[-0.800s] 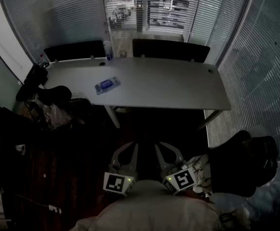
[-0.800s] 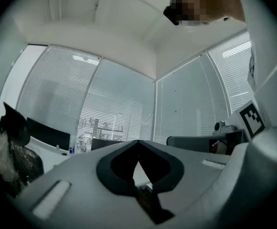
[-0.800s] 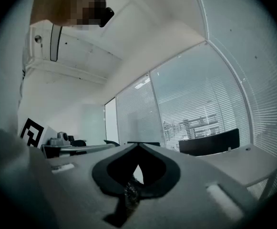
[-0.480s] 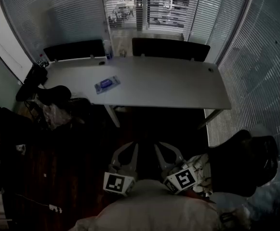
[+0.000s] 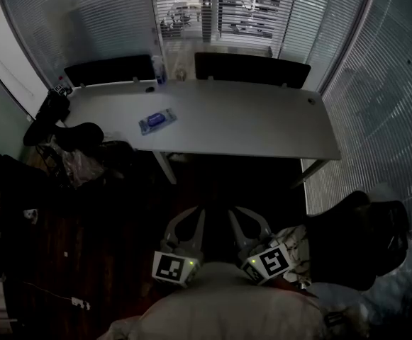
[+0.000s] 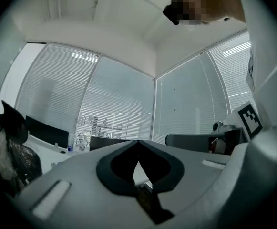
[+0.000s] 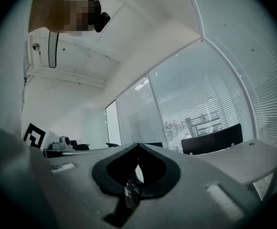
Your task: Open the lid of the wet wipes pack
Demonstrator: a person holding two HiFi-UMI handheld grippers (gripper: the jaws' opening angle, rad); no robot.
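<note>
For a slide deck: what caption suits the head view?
Left gripper and right gripper, jaws shut, held low, far from the wet wipes pack on the desk.

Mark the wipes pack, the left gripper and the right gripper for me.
Wipes pack (image 5: 157, 121), head view, middle of its blue top.
Left gripper (image 5: 193, 212), head view, where its fingertips meet.
Right gripper (image 5: 235, 211), head view, where its fingertips meet.

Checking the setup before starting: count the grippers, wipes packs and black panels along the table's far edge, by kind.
Grippers: 2, left gripper and right gripper
Wipes pack: 1
Black panels: 2
Total: 5
</note>
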